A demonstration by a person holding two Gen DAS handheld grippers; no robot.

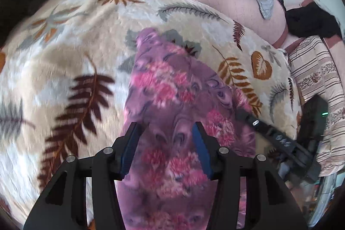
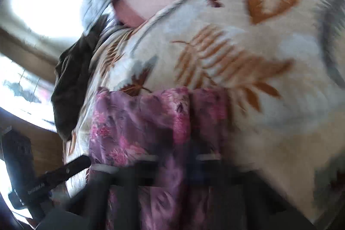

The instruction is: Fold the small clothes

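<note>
Here the purple-and-pink floral fleece garment (image 1: 172, 100) lies on the cream leaf-print plush blanket (image 1: 64, 57), running between the spread jaws of the left gripper (image 1: 166, 148). The right gripper (image 2: 179, 165) is too blurred to read. A loose grip could let the soft cloth slip and bunch.

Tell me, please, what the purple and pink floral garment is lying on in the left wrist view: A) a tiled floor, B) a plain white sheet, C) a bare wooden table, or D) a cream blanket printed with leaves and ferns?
D: the purple and pink floral garment lies spread on a cream blanket printed with brown, orange and grey leaves and ferns, which shows around it on both sides.
</note>
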